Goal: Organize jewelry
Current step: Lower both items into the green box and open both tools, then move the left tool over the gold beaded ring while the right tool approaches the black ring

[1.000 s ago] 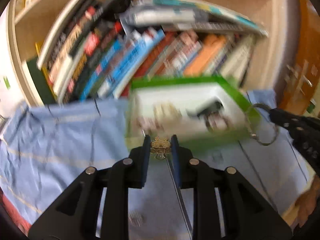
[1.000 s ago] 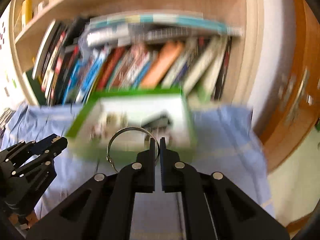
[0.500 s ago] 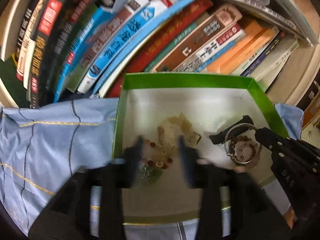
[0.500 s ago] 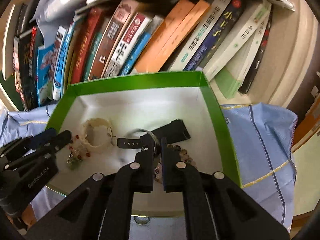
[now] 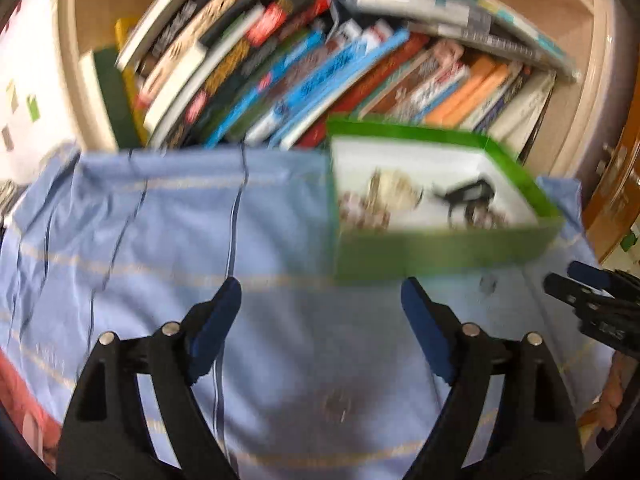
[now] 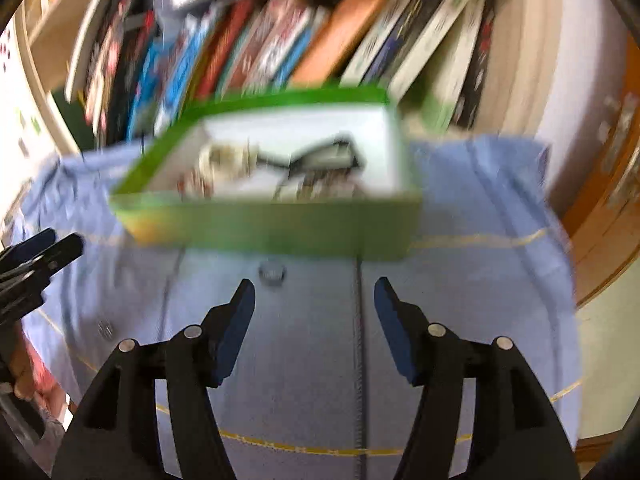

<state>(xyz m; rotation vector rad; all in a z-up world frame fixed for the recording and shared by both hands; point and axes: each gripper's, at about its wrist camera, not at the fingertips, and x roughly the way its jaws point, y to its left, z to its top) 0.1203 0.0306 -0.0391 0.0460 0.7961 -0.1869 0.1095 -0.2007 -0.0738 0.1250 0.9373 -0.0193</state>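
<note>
A green box (image 5: 440,254) with a white inside sits on a blue cloth (image 5: 160,240) in front of a bookshelf; it also shows in the right wrist view (image 6: 280,228). Inside lie a pale bracelet (image 5: 394,188), a beaded piece (image 5: 360,212), a black strap (image 5: 468,192) and a ring by it. My left gripper (image 5: 320,312) is open and empty, held back over the cloth to the box's left front. My right gripper (image 6: 314,312) is open and empty, just in front of the box. Both views are blurred.
Leaning books (image 5: 320,68) fill the wooden shelf behind the box. A small round item (image 6: 272,272) lies on the cloth in front of the box. A wooden door (image 6: 616,184) stands at the right. The other gripper's tip (image 5: 588,288) shows at the right edge.
Both grippers opened and let their jewelry go into the box, the left a gold piece, the right a metal ring. Both then pulled back out of the box over the cloth.
</note>
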